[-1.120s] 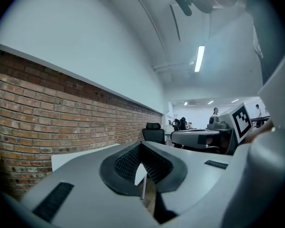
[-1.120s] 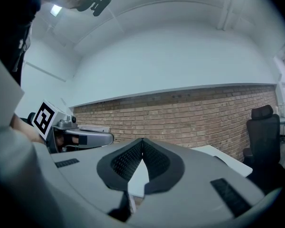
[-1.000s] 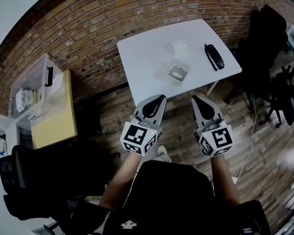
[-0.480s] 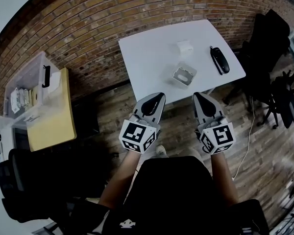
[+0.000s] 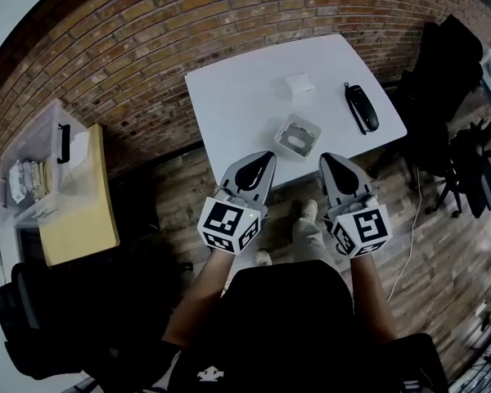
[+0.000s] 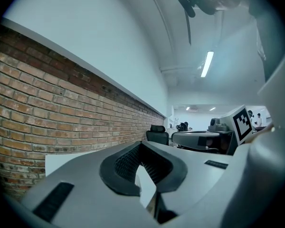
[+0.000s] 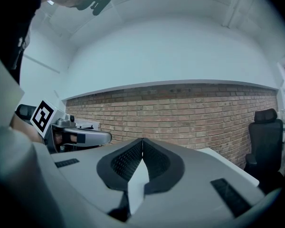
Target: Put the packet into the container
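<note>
While we hold both tools just before the near edge of the surface [image 5: 229, 97], the left tool [image 5: 264, 158] and the right tool [image 5: 328, 160] have their jaws pressed together (nothing between them). The packet [image 5: 299, 83] lies toward the far edge, apart from the container [image 5: 298, 135] by the near edge.
</note>
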A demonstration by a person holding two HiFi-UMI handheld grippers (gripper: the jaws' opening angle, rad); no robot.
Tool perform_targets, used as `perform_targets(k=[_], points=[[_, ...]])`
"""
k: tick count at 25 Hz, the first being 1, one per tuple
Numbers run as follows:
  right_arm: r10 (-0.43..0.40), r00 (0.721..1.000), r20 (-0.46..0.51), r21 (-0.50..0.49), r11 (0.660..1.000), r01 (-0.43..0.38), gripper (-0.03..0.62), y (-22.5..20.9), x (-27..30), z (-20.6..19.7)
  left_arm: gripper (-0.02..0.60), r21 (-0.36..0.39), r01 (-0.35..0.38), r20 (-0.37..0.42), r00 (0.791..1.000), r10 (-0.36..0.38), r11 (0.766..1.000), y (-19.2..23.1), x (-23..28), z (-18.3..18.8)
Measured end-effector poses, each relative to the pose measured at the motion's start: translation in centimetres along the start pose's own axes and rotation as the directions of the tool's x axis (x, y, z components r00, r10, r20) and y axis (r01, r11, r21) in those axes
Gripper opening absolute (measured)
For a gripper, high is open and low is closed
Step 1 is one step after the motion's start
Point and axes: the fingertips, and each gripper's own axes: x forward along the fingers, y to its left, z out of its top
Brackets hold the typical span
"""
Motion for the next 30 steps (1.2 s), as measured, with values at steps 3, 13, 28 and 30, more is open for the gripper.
perform_targets(k=[3,13,28,30], points=[[0.014,1.0,0.004,0.015,1.0,-0.014,0.005,-2.6,2.0,-0.1,0.005,0.015,-0.005,-0.01,1.0,0.006,1.0,0.6,2.6,0.0],[0.088,0.996,0.005,0.033,0.996,-0.088,0.005,-10.5,9.5,0.6,0.005,0.032,-0.072,-0.032,0.997,0.073,0.997,4.7,11.6,1.0],[0.269,0.954,-0.133,0.012,0.963,-0.27,0.005,-17.3,16.6,-1.7,0.005,0.03,-0.206,-0.06,0.976,0.207,0.978,7.2,17.7,1.4],[0.294,0.943,-0.156,-0.008,0.954,-0.299,0.005,-17.6,17.8,-2.3,0.006,0.025,-0.245,-0.06,0.967,0.246,0.969,8.0,17.2,1.4]])
